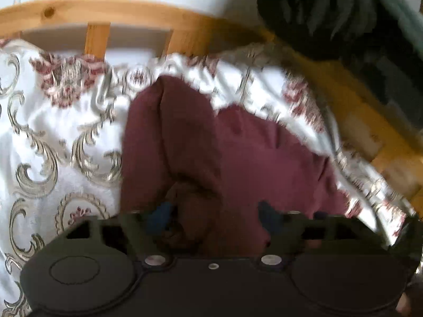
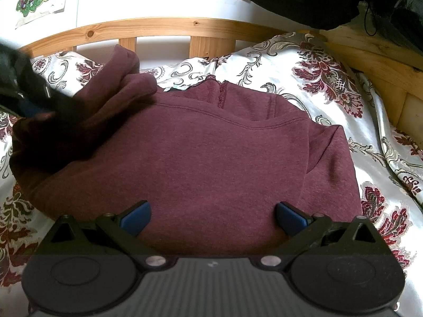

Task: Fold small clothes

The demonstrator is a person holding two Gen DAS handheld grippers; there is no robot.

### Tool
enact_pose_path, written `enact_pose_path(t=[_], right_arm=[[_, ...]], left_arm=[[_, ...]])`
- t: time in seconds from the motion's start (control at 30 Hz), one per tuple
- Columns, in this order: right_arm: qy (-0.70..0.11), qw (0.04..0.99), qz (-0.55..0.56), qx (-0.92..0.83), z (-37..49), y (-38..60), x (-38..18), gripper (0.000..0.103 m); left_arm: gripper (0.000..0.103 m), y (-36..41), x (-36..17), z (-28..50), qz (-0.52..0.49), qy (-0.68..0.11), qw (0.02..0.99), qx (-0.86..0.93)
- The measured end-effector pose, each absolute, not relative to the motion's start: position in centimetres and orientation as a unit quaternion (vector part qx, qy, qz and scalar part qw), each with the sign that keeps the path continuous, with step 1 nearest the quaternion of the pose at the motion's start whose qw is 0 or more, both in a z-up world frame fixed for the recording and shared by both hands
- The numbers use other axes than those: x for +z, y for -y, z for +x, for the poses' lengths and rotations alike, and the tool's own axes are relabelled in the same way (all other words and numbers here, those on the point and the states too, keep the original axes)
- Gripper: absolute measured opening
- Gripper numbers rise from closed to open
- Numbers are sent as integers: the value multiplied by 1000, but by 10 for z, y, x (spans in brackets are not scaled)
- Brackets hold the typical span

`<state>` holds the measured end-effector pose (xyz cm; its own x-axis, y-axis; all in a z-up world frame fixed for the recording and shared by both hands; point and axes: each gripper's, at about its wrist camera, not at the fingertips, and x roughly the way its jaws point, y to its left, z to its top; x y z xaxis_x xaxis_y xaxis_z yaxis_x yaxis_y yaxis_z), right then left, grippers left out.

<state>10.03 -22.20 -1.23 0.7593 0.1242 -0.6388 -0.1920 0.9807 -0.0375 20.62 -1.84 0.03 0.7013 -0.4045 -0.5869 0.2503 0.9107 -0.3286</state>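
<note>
Two grippers worked over one maroon sweatshirt (image 2: 216,158) that lay on a flowered bedspread (image 2: 330,79), with the wooden bed frame (image 2: 158,27) behind it. At the left of the right-wrist view, the left gripper (image 2: 34,105) sat at the sweatshirt's left side, where a sleeve or side panel (image 2: 124,79) stood bunched and lifted above the flat body. Its own camera was blurred; the blue fingers (image 1: 158,215) stood somewhat apart with dark cloth bunched between them, so whether they actually pinched the fabric could not be told. In the middle, the body of the sweatshirt lay smooth, neckline toward the headboard. Lower down, the right gripper (image 2: 212,218) hovered over the near hem with its jaws spread wide and nothing held. Further right, the other side looked already folded in along a neat edge (image 2: 317,163). The likely risk was the lifted side slipping out of a loose grip and dropping in a heap, or the slippery bedspread letting the whole sweatshirt slide when pulled, since the right gripper was not pinning it down.
</note>
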Motion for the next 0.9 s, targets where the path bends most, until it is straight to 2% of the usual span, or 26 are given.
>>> enact_pose_path(t=[0.23, 0.43, 0.67, 0.83, 0.9], right_arm=[[-337, 937, -50, 84, 100, 222, -12, 103], [-337, 936, -49, 84, 100, 222, -11, 103], [-338, 936, -49, 89, 100, 222, -8, 103], [-320, 940, 31, 111, 101, 242, 3, 103], [-321, 938, 61, 111, 104, 250, 4, 103]], left_arm=[[102, 18, 21, 173, -84, -263, 944, -183], [102, 15, 1, 158, -18, -293, 946, -139], [102, -7, -22, 162, -13, -331, 939, -91], [102, -15, -33, 176, -21, -359, 930, -73], [97, -15, -32, 179, -27, -354, 931, -80]])
